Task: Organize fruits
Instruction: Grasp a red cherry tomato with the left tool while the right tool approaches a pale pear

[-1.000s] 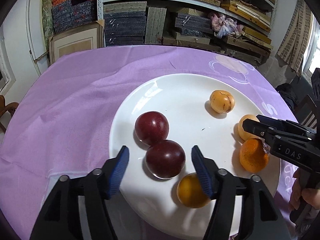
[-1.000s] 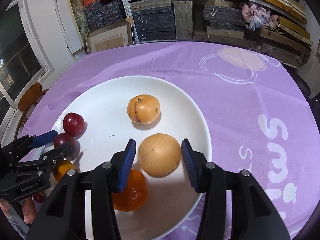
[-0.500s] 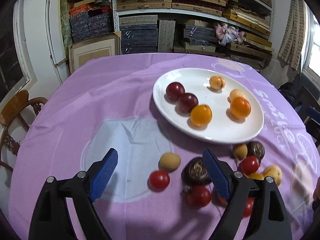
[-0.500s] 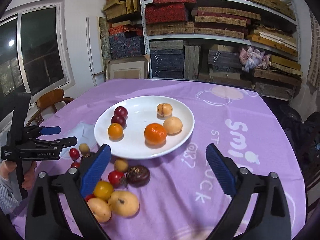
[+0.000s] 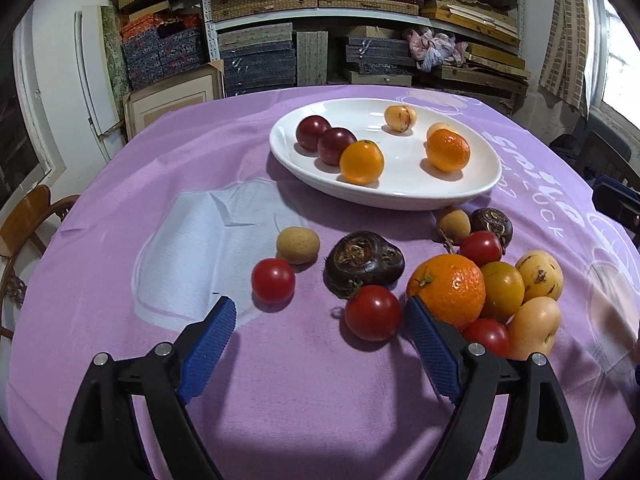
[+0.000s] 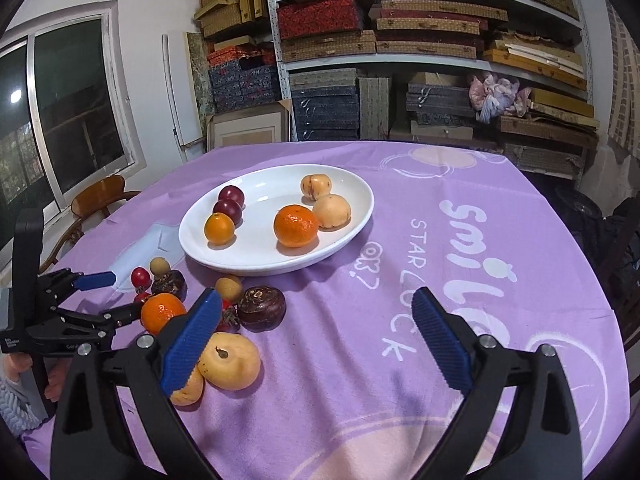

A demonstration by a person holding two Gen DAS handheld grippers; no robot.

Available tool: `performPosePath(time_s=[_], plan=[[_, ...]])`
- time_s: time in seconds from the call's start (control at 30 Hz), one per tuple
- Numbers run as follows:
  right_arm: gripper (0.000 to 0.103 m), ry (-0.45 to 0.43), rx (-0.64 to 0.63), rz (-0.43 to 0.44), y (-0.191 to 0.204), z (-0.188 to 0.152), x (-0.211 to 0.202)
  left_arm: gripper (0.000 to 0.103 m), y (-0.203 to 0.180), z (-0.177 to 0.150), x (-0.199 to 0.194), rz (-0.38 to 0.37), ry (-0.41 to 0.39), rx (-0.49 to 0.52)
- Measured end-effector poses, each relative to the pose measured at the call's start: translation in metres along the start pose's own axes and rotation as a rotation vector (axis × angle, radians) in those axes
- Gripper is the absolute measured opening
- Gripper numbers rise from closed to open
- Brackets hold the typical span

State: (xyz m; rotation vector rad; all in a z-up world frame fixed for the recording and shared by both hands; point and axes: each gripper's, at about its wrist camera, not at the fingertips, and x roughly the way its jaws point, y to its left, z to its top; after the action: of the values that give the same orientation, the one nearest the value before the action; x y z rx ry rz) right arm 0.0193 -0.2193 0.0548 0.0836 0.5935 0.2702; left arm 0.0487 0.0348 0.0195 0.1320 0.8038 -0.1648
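A white plate (image 5: 400, 197) (image 6: 280, 269) on the purple cloth holds two dark plums (image 5: 335, 145), a small orange (image 5: 361, 161), a mandarin (image 5: 448, 150) and two tan fruits (image 6: 332, 211). Nearer me, loose fruit lies on the cloth: cherry tomatoes (image 5: 273, 286), a dark water chestnut (image 5: 362, 262), a longan (image 5: 298, 245), a mandarin (image 5: 448, 290) and yellow fruits (image 6: 230, 360). My left gripper (image 5: 320, 316) (image 6: 126, 294) hovers open and empty over a tomato (image 5: 373, 312). My right gripper (image 6: 316, 300) stands open and empty, just right of the pile.
Shelves stacked with boxes (image 6: 328, 32) stand behind the round table. A wooden chair (image 6: 100, 196) and a window (image 6: 76, 112) are at the left. A hand (image 6: 24, 364) holds the left gripper's handle. Bare cloth with printed letters (image 6: 472, 248) lies right of the plate.
Both grippers have drawn back from the plate to the near side of the table with jaws wider. The plum and the tan fruit they straddled stay on the plate.
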Motion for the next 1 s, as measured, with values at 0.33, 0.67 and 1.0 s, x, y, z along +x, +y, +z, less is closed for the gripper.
performPosePath(time_s=[0.33,0.67,1.0], plan=[[0.094,0.015,0.071,0.026,-0.013,0.001,0.001,0.044,0.015,-0.001,0.012,-0.055,0.077,-0.075],[0.094,0.03,0.046,0.037,-0.007,-0.001,0.005,0.044,0.026,0.0,0.013,-0.106,0.067,-0.126],[0.094,0.064,-0.074,0.126,0.024,-0.006,0.001,0.03,0.024,-0.004,0.006,-0.098,0.037,-0.09]])
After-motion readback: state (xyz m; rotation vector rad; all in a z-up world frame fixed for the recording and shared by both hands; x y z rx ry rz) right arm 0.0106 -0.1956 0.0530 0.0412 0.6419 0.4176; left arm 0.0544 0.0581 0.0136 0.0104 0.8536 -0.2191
